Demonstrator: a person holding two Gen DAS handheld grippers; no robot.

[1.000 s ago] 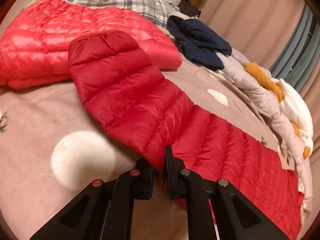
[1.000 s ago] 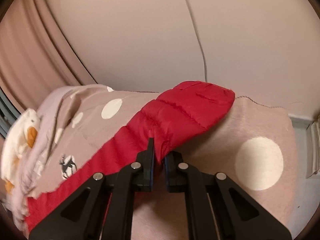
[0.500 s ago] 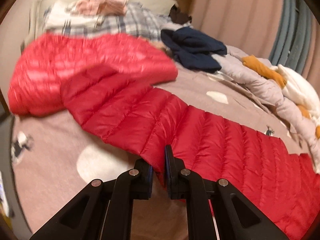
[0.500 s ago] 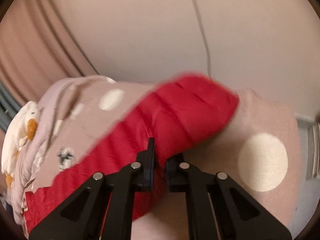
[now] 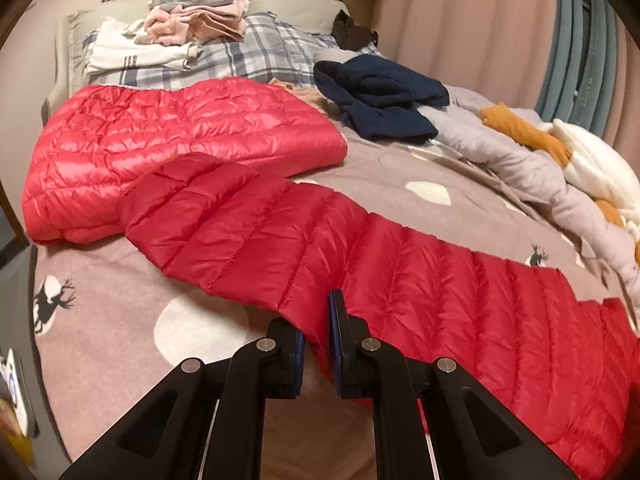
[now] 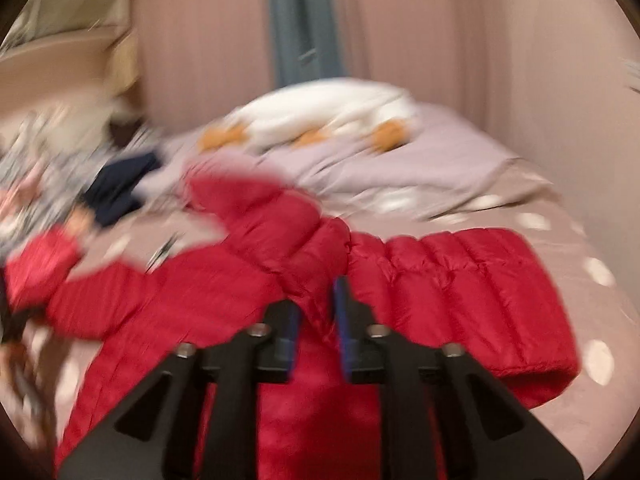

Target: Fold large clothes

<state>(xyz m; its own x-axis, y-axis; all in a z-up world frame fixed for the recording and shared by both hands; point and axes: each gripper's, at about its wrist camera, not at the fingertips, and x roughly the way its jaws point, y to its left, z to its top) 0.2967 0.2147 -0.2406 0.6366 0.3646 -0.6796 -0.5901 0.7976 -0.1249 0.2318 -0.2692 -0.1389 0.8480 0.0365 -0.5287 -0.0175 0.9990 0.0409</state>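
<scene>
A red quilted down jacket (image 5: 400, 280) lies stretched across the dotted pink bedspread (image 5: 104, 344). My left gripper (image 5: 317, 340) is shut on its near edge, with a sleeve (image 5: 208, 216) running away to the upper left. In the blurred right wrist view the same jacket (image 6: 224, 304) lies bunched, one sleeve (image 6: 472, 280) lying to the right. My right gripper (image 6: 316, 320) is shut on a fold of it.
A second, lighter red down jacket (image 5: 168, 140) lies folded behind the sleeve. A navy garment (image 5: 384, 100), a plaid pillow with stacked clothes (image 5: 192, 36) and a rumpled grey-and-white duvet (image 5: 552, 168) fill the far side. Curtains and a wall stand behind.
My right gripper has swung around with the jacket, from facing the wall to facing the curtains and duvet. My left gripper has pulled back and lifted slightly, still holding the edge.
</scene>
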